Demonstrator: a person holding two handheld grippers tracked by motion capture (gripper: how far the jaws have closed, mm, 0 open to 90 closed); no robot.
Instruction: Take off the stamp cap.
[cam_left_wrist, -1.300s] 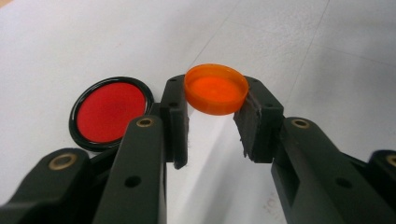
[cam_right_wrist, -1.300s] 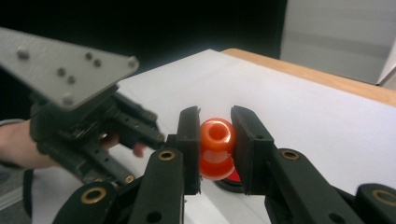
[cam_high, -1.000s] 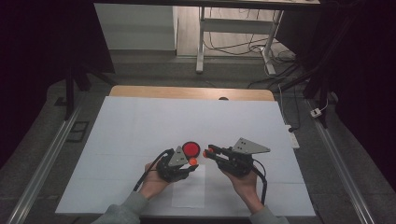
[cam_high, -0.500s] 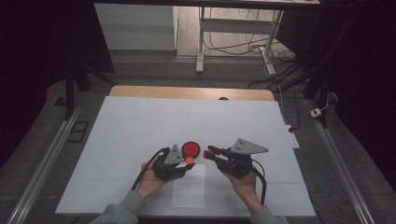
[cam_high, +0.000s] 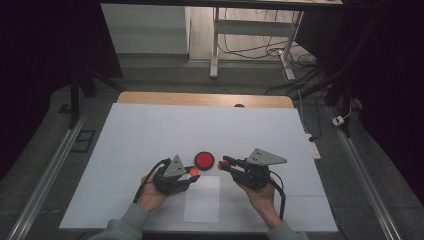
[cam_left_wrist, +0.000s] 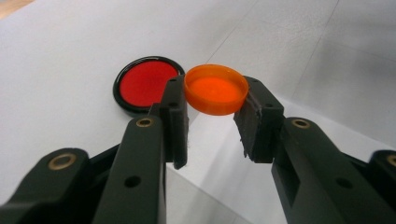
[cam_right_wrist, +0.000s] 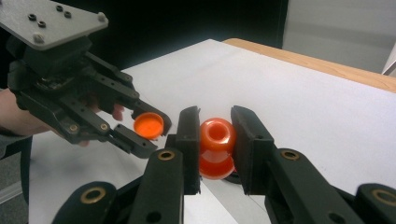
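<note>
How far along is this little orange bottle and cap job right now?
Done: the orange cap is off, clamped in the left gripper, and apart from the orange bottle, which the right gripper holds with its open mouth showing. In hand: both pieces are held up above the white table, beside the red disc in its black rim. Left, probably: bringing cap and bottle together or setting them down.

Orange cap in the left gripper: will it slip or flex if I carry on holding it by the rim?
The orange cap looks thin and glossy, so it may slip. The left gripper clamps only its edges, so it could pivot. It probably weighs very little, so a gentle hold should do.
</note>
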